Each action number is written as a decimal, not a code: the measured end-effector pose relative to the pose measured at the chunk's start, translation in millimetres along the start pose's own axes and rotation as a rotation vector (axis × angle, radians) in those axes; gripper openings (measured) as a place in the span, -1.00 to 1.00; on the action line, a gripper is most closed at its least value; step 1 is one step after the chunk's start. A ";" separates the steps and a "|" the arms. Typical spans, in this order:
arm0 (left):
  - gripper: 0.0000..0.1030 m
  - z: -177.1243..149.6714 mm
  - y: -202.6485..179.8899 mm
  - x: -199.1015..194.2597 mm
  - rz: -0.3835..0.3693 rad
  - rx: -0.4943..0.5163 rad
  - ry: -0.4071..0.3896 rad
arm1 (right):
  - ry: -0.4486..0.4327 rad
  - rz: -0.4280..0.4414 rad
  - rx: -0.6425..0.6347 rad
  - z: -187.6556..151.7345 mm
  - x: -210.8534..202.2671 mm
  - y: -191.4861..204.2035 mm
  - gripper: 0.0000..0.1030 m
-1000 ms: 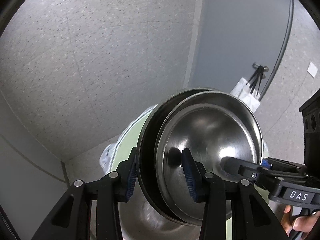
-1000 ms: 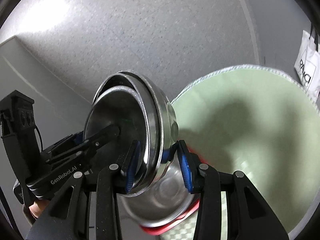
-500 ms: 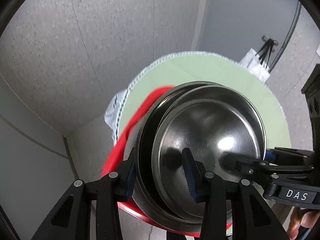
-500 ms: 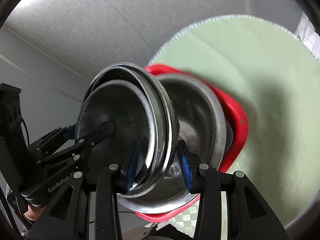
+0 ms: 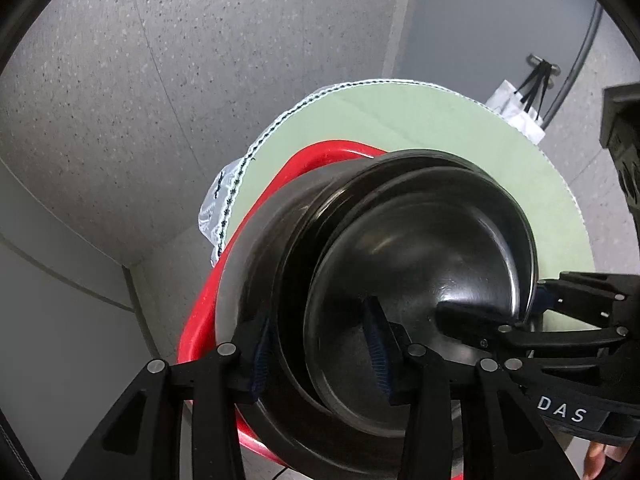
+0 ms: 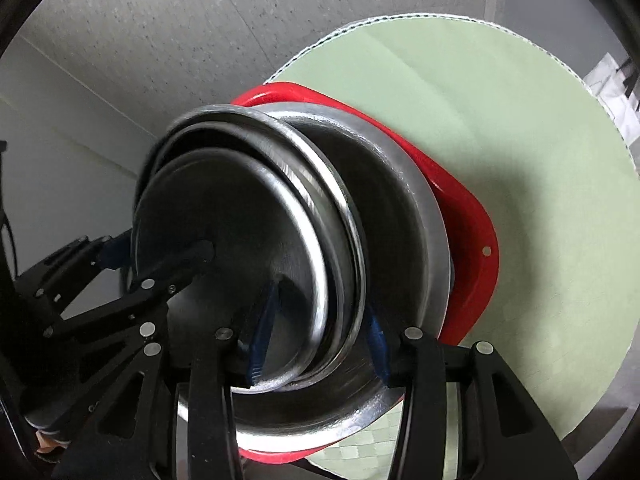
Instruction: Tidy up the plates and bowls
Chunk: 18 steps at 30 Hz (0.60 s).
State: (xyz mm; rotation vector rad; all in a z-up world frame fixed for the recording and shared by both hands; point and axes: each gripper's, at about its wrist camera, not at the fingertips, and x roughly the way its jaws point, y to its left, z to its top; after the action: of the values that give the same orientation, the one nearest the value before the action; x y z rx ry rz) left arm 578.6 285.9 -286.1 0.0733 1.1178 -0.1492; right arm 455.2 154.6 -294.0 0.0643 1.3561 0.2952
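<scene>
Two nested steel bowls [image 5: 420, 264] are held between both grippers, tilted on edge. My left gripper [image 5: 320, 356] is shut on their near rim. My right gripper [image 6: 316, 340] is shut on the rim of the same nested steel bowls [image 6: 240, 240] from the opposite side. They sit partly inside a larger steel bowl [image 6: 400, 208], also seen in the left wrist view [image 5: 248, 264]. That bowl rests in a red basin [image 6: 468, 216], also in the left wrist view [image 5: 200, 320], on a round table with a green cloth [image 6: 500, 120].
The green cloth [image 5: 400, 120] has a stitched white edge. A grey speckled floor [image 5: 160, 80] surrounds the table. A white bag [image 5: 520, 112] hangs at the far right by a grey door.
Both grippers have carried the nested bowls down toward the table and into the larger bowl in the red basin, which has come into full view.
</scene>
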 end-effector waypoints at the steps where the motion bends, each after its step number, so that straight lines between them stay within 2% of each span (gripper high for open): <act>1: -0.30 -1.1 -2.4 3.6 0.007 0.003 -0.001 | -0.001 -0.011 -0.006 0.1 -0.2 1.5 -0.17; 11: -0.26 -12.7 -14.0 4.1 0.044 0.016 -0.028 | 0.000 -0.045 -0.014 -0.4 3.2 7.8 -0.20; 16: -0.12 -18.7 -9.4 -2.6 0.018 -0.006 -0.034 | -0.026 -0.029 -0.006 -4.7 -8.5 5.6 -0.14; 18: -0.11 -22.4 -9.9 -4.9 0.013 -0.012 -0.033 | -0.042 -0.032 -0.005 -6.1 -14.2 4.9 -0.03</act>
State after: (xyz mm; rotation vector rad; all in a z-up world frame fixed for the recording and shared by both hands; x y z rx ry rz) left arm 555.0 279.5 -291.3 0.0675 1.0853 -0.1315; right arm 445.9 155.0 -280.7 0.0443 1.3136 0.2689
